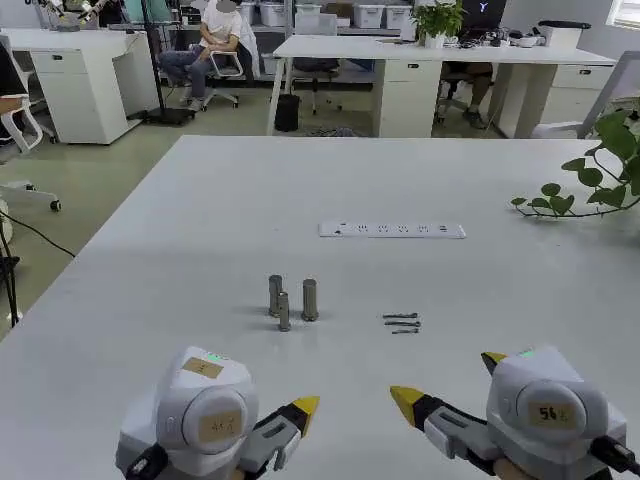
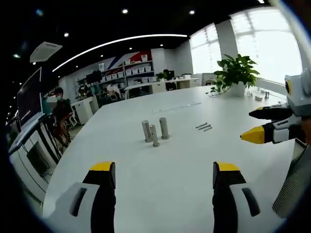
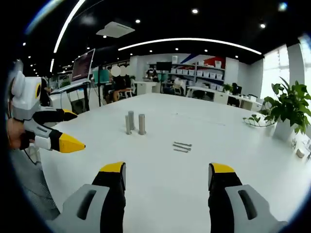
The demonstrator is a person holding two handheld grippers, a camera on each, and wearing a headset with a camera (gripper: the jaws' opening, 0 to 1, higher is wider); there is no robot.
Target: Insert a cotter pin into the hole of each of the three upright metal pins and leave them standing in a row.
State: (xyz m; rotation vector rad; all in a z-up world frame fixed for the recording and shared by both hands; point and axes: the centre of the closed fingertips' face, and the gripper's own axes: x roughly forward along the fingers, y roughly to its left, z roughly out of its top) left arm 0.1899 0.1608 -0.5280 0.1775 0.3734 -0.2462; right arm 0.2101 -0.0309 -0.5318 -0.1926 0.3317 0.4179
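Note:
Three grey metal pins [image 1: 288, 301] stand upright in a tight cluster on the white table [image 1: 180, 300], two at the back and one in front. Three small cotter pins [image 1: 402, 323] lie side by side just right of them. My left gripper [image 1: 295, 412] hovers at the near left, open and empty; in its own view its jaws [image 2: 164, 167] frame the metal pins [image 2: 154, 132] and the cotter pins [image 2: 204, 127]. My right gripper [image 1: 448, 380] hovers at the near right, open and empty. Its view [image 3: 166, 168] shows the metal pins [image 3: 134, 123] and cotter pins [image 3: 182, 146] ahead.
A white power strip [image 1: 392, 230] lies farther back on the table. A leafy plant [image 1: 600, 180] hangs over the right edge. Beyond the table are desks, chairs and a seated person [image 1: 215, 40]. Each gripper shows in the other's view [image 2: 257, 124] [image 3: 72, 129].

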